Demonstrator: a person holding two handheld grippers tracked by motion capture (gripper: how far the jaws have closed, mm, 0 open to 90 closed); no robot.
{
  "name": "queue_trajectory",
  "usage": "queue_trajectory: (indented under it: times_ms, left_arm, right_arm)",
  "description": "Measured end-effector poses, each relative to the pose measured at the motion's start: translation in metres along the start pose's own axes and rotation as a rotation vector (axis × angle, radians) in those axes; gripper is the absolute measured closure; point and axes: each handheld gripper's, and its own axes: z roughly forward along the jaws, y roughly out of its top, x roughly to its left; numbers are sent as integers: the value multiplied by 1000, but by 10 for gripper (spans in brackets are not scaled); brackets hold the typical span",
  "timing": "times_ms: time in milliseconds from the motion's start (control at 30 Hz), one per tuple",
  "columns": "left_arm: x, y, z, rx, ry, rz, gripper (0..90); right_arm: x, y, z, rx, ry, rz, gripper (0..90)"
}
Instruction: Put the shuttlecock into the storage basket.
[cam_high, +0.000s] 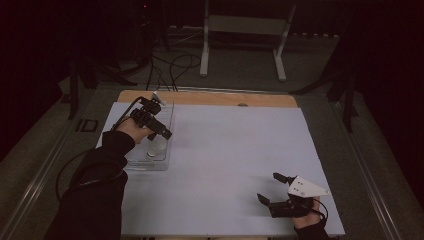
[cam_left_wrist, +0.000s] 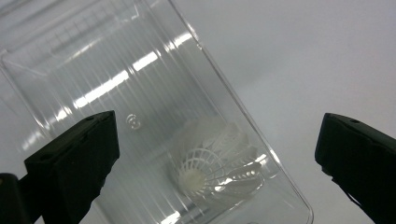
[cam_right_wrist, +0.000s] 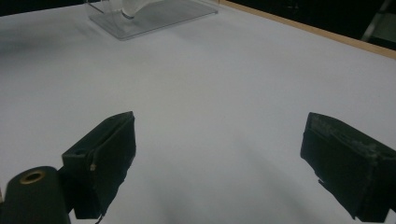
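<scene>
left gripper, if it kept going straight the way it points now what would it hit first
Most likely the white shuttlecock lying in the clear plastic tray; it sits between the open jaws of the left gripper. Depth is hard to judge.

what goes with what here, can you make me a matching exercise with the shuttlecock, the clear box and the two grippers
1 shuttlecock
2 clear box
3 left gripper
4 right gripper

a open, low over bare white table near the front right
b see-through, at the table's left side
c white, lying inside the box
d open, poised above the box

Pairs: 1-c, 2-b, 3-d, 4-a
</scene>
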Motion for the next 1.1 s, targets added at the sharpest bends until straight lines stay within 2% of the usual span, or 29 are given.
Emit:
queue_trajectory:
  times_ms: [300, 367, 567, 733, 900, 1100]
  left_arm:
    - [-13, 2, 2, -14, -24, 60, 3]
    - [-18, 3, 3, -13, -24, 84, 3]
    - [-27, 6, 0, -41, -58, 116, 3]
    - [-36, 7, 2, -55, -66, 154, 3]
    - [-43, 7, 5, -56, -107, 174, 3]
    - [-58, 6, 7, -96, -152, 232, 3]
  right_arm:
    - [0, 0, 0, 1, 0, 0, 105]
    - [0, 0, 0, 1, 0, 0, 104]
    - [0, 0, 0, 1, 1, 0, 104]
    - [0, 0, 0, 2, 0, 0, 104]
    - [0, 0, 0, 2, 1, -1, 104]
    - [0, 0, 0, 2, 1, -1, 104]
